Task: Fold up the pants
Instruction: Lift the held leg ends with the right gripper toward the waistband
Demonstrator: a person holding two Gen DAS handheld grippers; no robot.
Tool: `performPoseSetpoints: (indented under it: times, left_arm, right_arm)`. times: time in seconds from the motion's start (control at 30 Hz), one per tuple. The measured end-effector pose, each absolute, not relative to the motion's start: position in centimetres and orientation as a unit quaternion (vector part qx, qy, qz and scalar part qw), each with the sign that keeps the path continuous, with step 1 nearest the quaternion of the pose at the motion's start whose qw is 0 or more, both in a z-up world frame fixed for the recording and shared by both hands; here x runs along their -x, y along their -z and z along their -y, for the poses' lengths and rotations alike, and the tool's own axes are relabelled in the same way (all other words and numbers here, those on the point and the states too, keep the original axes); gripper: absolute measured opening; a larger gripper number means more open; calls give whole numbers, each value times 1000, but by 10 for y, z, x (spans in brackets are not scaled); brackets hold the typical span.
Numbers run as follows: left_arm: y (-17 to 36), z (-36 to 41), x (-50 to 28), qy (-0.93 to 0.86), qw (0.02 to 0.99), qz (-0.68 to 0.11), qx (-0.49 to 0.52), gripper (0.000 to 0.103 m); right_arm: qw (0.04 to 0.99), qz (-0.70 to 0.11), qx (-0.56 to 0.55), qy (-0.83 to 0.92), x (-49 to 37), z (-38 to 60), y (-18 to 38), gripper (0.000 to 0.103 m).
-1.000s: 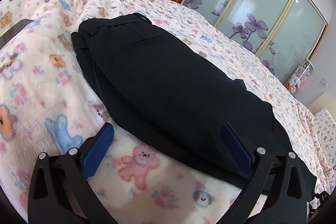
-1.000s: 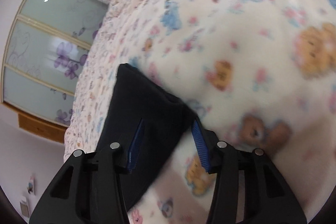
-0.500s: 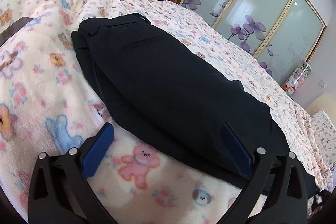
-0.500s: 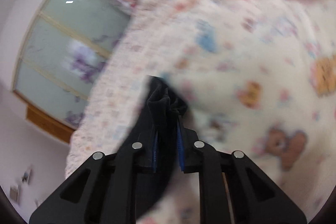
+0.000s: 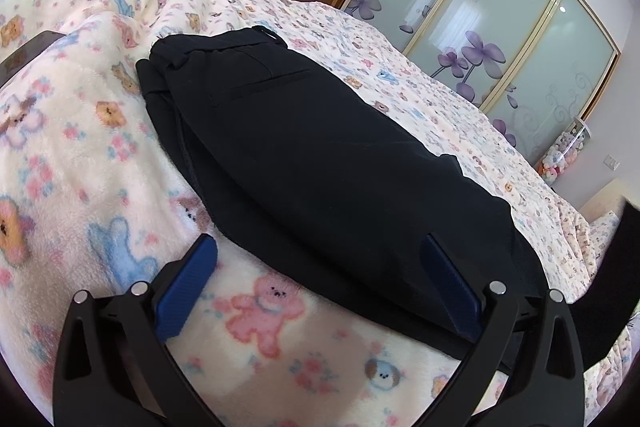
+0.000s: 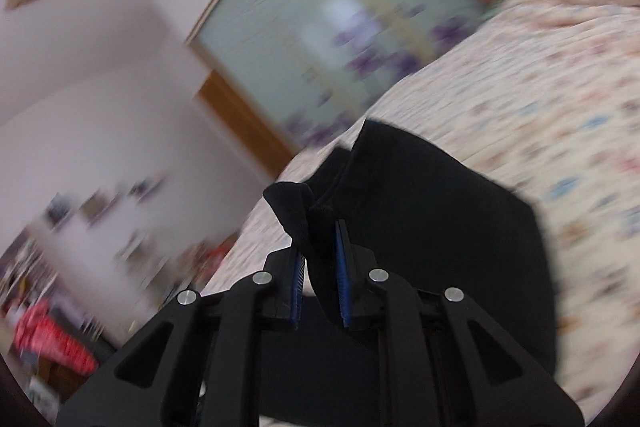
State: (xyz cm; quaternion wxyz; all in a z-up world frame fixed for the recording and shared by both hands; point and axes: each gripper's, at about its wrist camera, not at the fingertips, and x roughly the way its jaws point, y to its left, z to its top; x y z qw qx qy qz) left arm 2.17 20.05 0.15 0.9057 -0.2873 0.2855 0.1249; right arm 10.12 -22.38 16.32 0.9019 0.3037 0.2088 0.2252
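the black pants (image 5: 320, 163) are being laid flat on the bed (image 5: 400, 67), over a fluffy blanket (image 5: 80, 155) with bears on it. the left hand-held gripper (image 5: 320, 283) is being held wide open, low over the near edge of the pants. a bunched end of the pants (image 6: 420, 227) is being pinched tight in the right hand-held gripper (image 6: 320, 259) and held up off the bed.

One pair of black pants (image 5: 312, 155) lies on one bear-print blanket (image 5: 80, 155), between two grippers: the left gripper (image 5: 320, 279) at 6 o'clock, the right gripper (image 6: 320, 259) pinching fabric. Three frosted wardrobe panels (image 5: 500, 27) span 1 o'clock.
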Motion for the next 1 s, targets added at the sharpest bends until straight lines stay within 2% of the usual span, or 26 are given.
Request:
performPoseSetpoints:
  times: [0.1,0.23,0.37,0.43,0.5,0.6,0.7,0.8,0.97,1.0]
  left_arm:
    - [-2,-200,-20,-122,905,-286,289,101]
    - [-3,-200,-20,-117,905,-289,288,101]
    - [-3,-199,-20,-115,905,-289,291,101]
    - [-3,-199,-20,-116,905,-291,289,101]
    - [-3,-199,-21,-117,904,-293,288,101]
    - [-2,-200,-20,-114,904,-290,293,101]
    - [-2,-201,-21,-112,904,-289,294,101]
    - [-2,-201,-21,-111,904,-289,295,101]
    - [-2,-201,-20,-109,904,-290,294,101]
    - [-2,-201,-20,-108,904,-291,294,101]
  right_arm:
    - [901,-265,-234,-251,-118,152,-136,15]
    - [889,-372,-134,-233,-129,71,-63,15]
    - [895,-389,-41,-215,-109,45,-46,20]
    - [887,-400,-20,-231,-104,44,-51,41]
    - [881,-397,-5,-256,-87,41,-54,51]
    - [891,-350,20,-290,-61,39,-69,50]
    - [914,-310,31,-261,-56,43,-80,37]
    - [910,-332,19,-249,-70,40,-76,34]
    - [896,-383,76,-212,-97,12,-47,33]
    - [894,-393,67,-205,-103,13,-41,28]
